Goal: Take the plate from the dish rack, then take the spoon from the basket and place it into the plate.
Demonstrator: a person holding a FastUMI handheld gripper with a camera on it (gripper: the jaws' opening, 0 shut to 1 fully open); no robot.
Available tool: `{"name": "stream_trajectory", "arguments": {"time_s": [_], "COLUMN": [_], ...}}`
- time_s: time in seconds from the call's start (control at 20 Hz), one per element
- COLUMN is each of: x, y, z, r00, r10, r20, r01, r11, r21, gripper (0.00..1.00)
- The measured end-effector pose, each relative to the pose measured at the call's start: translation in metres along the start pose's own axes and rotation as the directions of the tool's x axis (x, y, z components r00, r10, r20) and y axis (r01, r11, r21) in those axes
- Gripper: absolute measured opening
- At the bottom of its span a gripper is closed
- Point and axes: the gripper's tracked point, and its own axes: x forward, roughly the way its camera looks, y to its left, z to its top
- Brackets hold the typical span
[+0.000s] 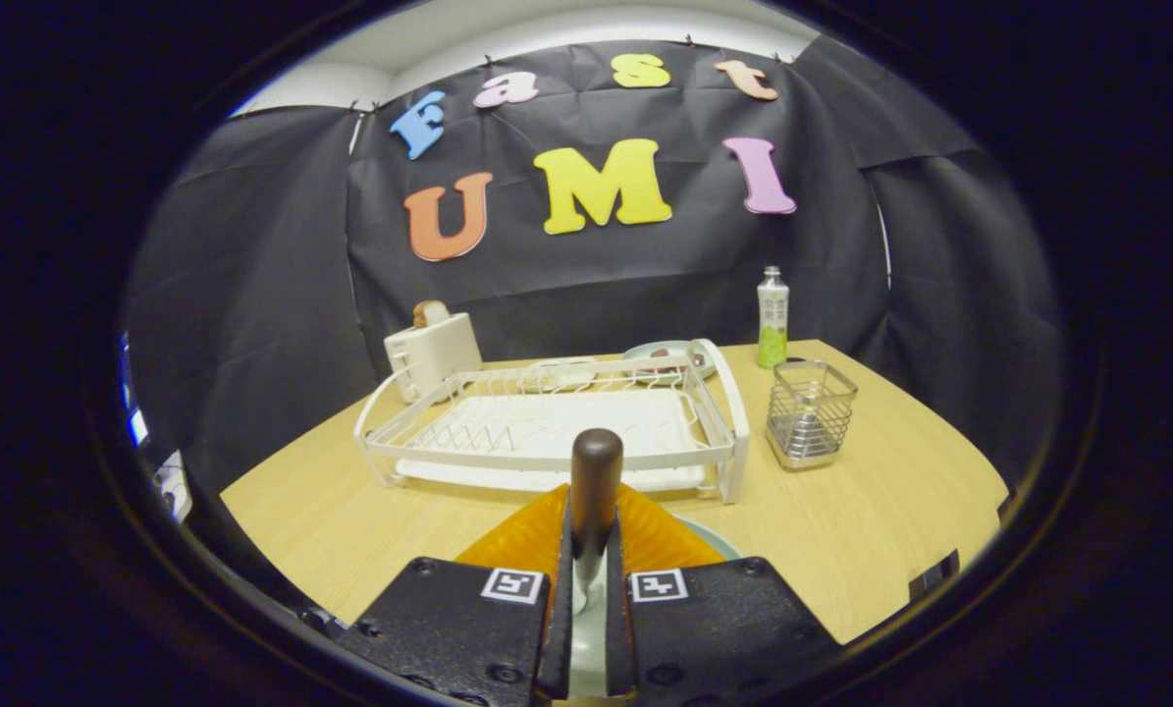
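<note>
Here, on one wooden table [871, 530]: one white dish rack [547, 427], one wire basket [810, 412], one toaster [432, 355], one bottle [772, 318] and one dish [666, 355] behind the rack. The gripper [591, 550], low in the middle of the frame, has its fingers nearly together, clamped on the spoon [596, 491], its dark handle pointing up. A pale plate [719, 538] lies beneath the fingers, before the rack. The bottle's label is too small to read.
</note>
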Motion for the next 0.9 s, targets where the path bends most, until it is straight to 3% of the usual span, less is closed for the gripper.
{"name": "stream_trajectory", "arguments": {"time_s": [0.1, 0.15, 0.2, 0.6, 0.9], "x": [-0.002, -0.005, -0.010, -0.050, -0.090], "y": [-0.015, -0.021, -0.025, -0.050, -0.034], "z": [0.008, 0.012, 0.016, 0.043, 0.053], "r00": [1.000, 0.999, 0.999, 0.983, 0.979], "r10": [-0.031, -0.036, -0.039, -0.146, -0.137], "r20": [-0.002, 0.005, 0.016, 0.115, 0.152], "r01": [0.031, 0.036, 0.038, 0.147, 0.144], "r11": [0.999, 0.998, 0.997, 0.989, 0.989], "r21": [0.030, 0.049, 0.067, 0.000, -0.035], "gripper": [0.24, 0.32, 0.52, 0.93, 0.94]}}
